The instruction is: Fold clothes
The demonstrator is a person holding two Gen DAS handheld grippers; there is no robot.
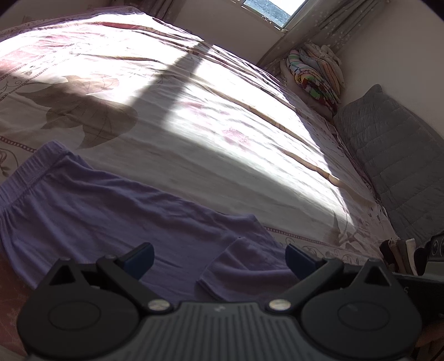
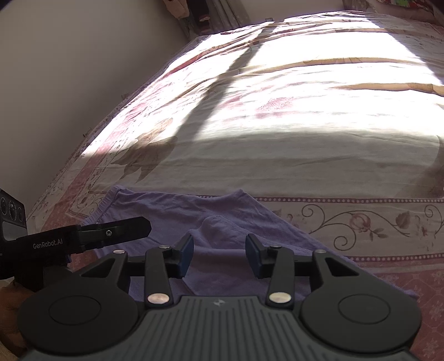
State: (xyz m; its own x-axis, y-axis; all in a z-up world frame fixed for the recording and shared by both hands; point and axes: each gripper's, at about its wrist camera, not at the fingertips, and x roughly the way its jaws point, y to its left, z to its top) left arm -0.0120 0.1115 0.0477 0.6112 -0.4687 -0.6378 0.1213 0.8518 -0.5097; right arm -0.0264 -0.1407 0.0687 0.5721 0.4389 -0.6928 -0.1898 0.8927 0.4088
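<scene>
A purple garment (image 1: pixel 105 211) with an elastic waistband lies flat on the bed's near edge, one corner flap (image 1: pixel 244 266) folded over on top of it. My left gripper (image 1: pixel 219 261) is wide open just above it, holding nothing. In the right wrist view the same purple garment (image 2: pixel 166 216) lies below my right gripper (image 2: pixel 219 255), which is open and empty over the folded flap (image 2: pixel 222 236). The left gripper (image 2: pixel 83 236) shows side-on at the left of that view.
The bed (image 1: pixel 194 116) carries a floral sheet with a bright sun patch. A grey quilted pillow (image 1: pixel 394 161) and a stack of colourful folded bedding (image 1: pixel 313 80) sit at the far right by the wall. A window (image 1: pixel 272 11) is beyond.
</scene>
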